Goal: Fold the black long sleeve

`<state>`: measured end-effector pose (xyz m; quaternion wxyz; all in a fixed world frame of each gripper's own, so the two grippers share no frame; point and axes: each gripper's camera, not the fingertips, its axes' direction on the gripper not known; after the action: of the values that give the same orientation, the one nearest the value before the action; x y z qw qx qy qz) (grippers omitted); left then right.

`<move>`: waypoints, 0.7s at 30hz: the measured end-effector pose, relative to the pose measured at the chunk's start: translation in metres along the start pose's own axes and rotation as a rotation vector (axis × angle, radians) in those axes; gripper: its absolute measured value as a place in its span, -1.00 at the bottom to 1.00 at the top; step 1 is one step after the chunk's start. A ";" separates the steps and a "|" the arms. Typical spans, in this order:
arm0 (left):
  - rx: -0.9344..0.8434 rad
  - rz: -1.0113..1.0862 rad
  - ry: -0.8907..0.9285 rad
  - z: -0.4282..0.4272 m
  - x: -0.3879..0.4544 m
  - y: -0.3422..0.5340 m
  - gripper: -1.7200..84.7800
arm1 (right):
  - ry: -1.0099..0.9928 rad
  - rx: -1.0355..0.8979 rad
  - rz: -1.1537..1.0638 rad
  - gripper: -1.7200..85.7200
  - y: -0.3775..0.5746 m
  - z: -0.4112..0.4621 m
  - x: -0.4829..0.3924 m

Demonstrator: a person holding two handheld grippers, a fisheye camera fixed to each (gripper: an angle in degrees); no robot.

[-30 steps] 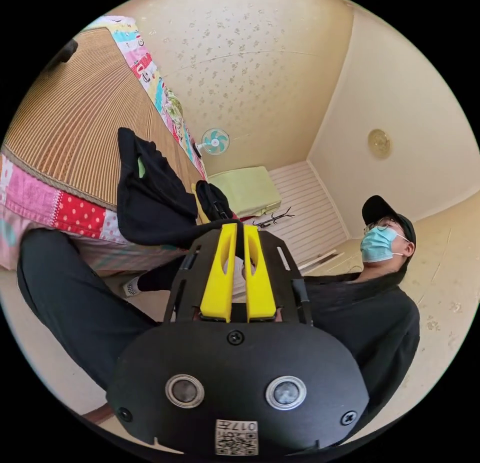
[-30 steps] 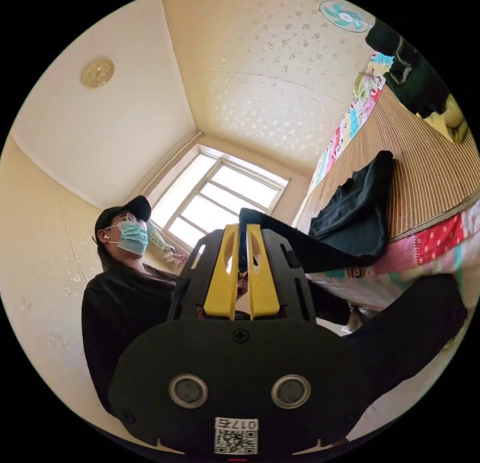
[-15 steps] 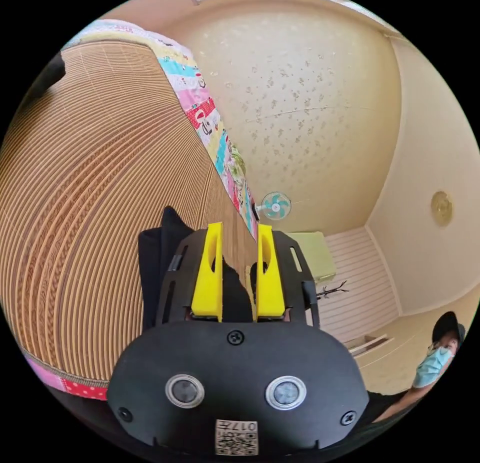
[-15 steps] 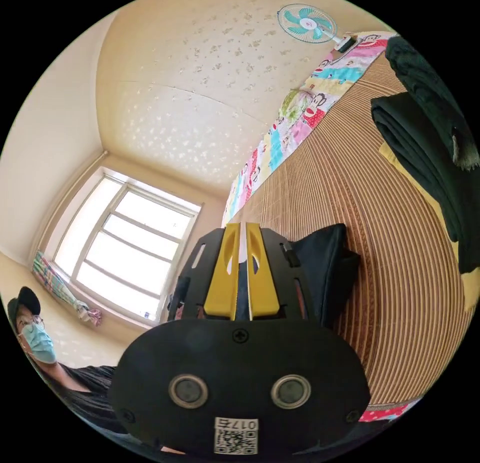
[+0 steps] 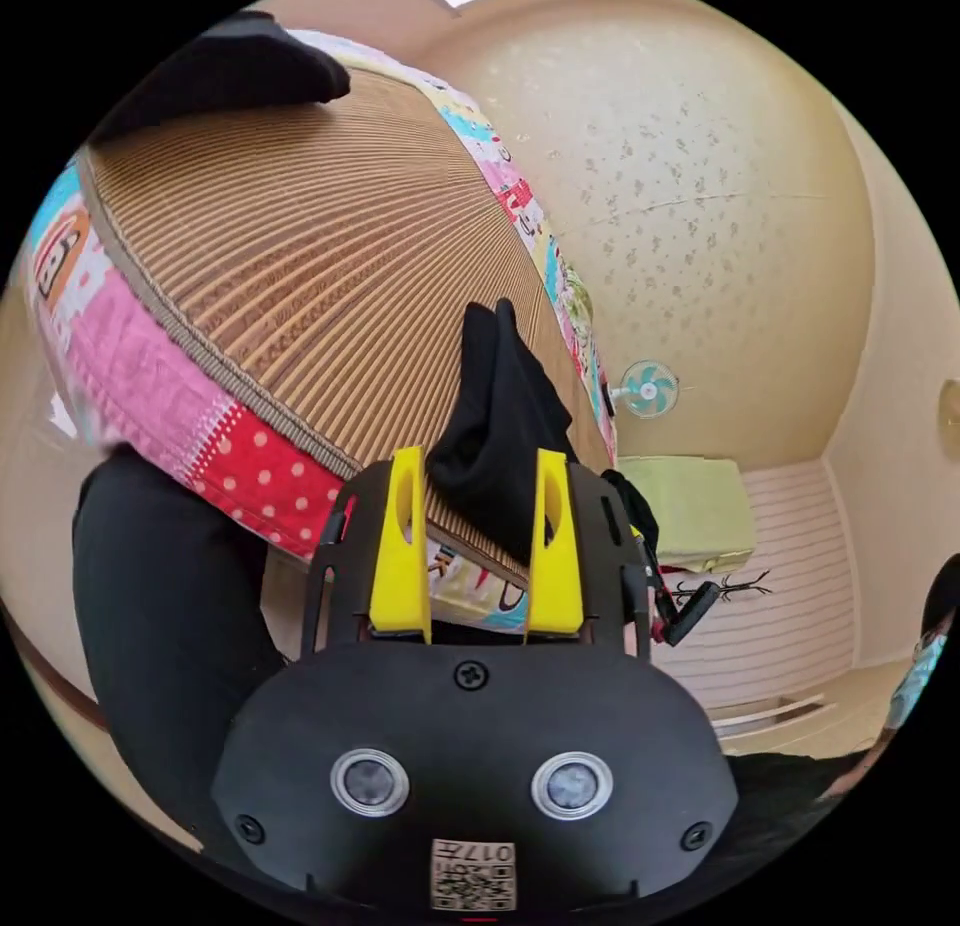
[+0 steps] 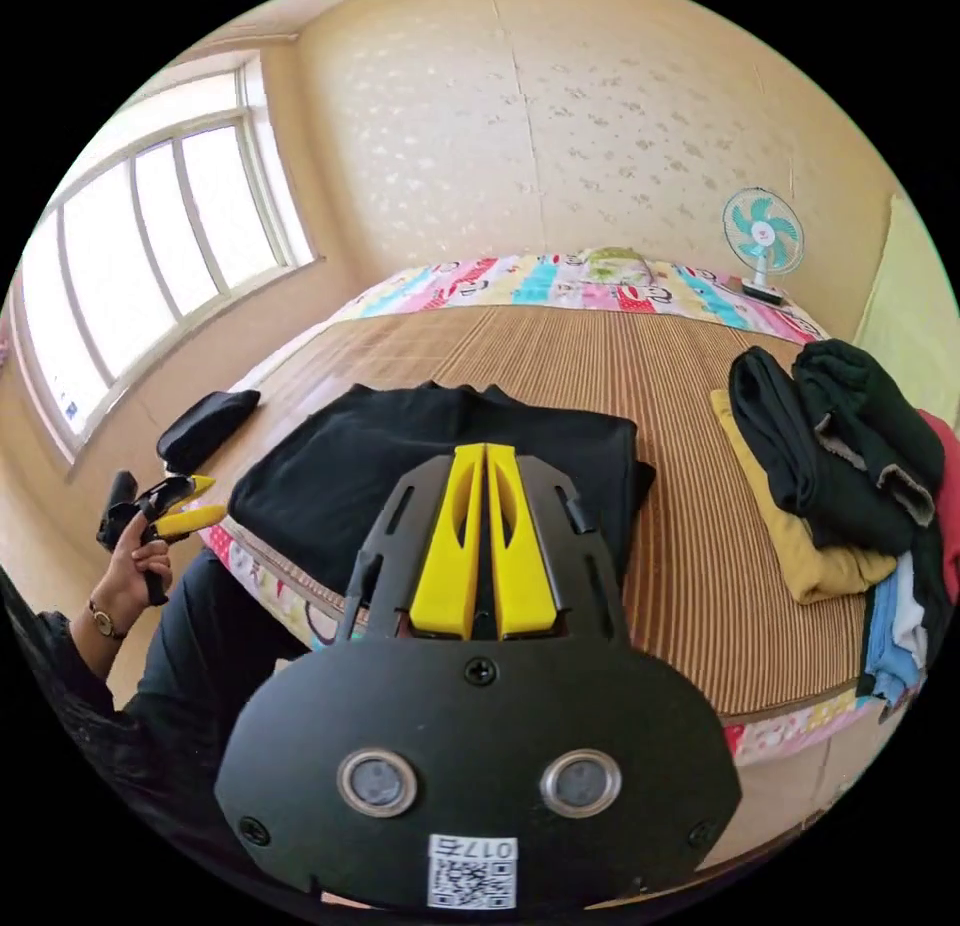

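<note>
Black long sleeve flat on mat, just beyond right gripper.

1. The left gripper has its yellow jaws spread wide apart, with nothing pressed between them.
2. The right gripper has its yellow jaws brought together, almost touching along their length.
3. In the right gripper view, the person's left hand holds the left gripper out to the side, wrist bent, its jaws parted.
</note>
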<state>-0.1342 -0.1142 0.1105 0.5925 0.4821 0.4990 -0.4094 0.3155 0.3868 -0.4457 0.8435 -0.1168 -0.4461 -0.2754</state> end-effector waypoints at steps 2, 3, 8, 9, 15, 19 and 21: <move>-0.050 -0.045 0.031 0.022 -0.009 0.008 -0.62 | -0.109 0.000 -0.024 -0.95 -0.005 0.025 -0.031; -0.076 -0.071 0.032 0.036 -0.013 0.011 -0.64 | -0.126 -0.015 -0.033 -0.95 -0.006 0.035 -0.038; 0.001 -0.134 0.079 0.050 -0.001 0.013 -0.81 | -0.112 -0.284 0.046 -0.95 -0.004 0.090 -0.048; 0.023 -0.023 0.110 0.051 0.025 0.010 -0.82 | -0.140 -0.248 0.042 -0.95 -0.003 0.080 -0.045; -0.115 0.567 0.161 0.128 0.194 0.062 -0.82 | -0.143 -0.157 0.114 -0.95 0.021 -0.003 0.015; -0.303 0.758 0.167 0.205 0.244 0.145 -0.82 | -0.164 -0.115 0.326 -0.95 0.043 -0.044 0.086; -0.419 0.799 0.151 0.242 0.247 0.196 -0.80 | -0.175 -0.105 0.404 -0.95 0.051 -0.055 0.114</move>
<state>0.1443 -0.3133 -0.0916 0.7507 0.5350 0.3877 -0.0029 0.4341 0.3631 -0.3816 0.8325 -0.2709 -0.4701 -0.1126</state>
